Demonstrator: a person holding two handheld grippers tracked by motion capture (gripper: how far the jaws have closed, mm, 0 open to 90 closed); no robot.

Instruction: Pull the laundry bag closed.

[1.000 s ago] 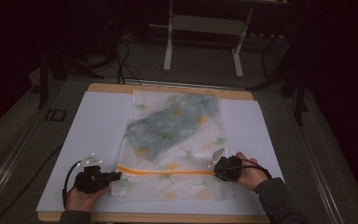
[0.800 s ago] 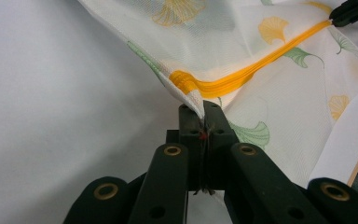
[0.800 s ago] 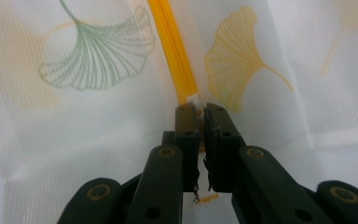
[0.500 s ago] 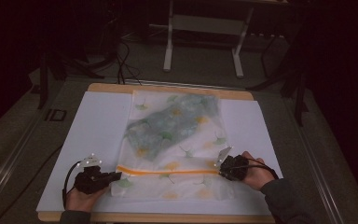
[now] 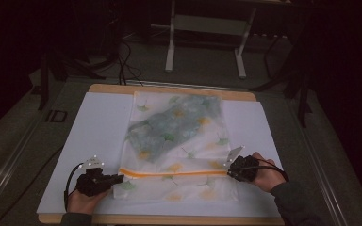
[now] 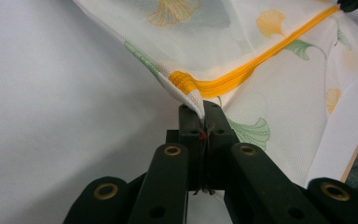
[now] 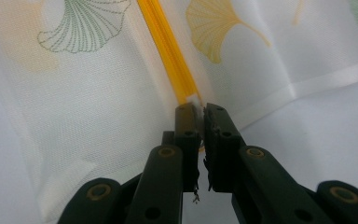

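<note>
Orange zip (image 5: 174, 173) taut between left gripper (image 5: 118, 178) and right gripper (image 5: 231, 172), both clamped on mesh bag (image 5: 179, 136) ends.

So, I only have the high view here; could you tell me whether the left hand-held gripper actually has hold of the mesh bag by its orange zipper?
Observer: Yes. In the left gripper view the left hand-held gripper is shut on the mesh bag, pinching the fabric corner right at the end of the orange zipper.
Operator: Thank you. And the right one, please?
Observer: The right hand-held gripper is shut on a small white bit at the other end of the zipper; whether that is the pull tab I cannot tell.
Operator: Is the bag lifted anywhere?
Observer: At the left corner, yes: the fabric rises off the white mat to the jaws.
</note>
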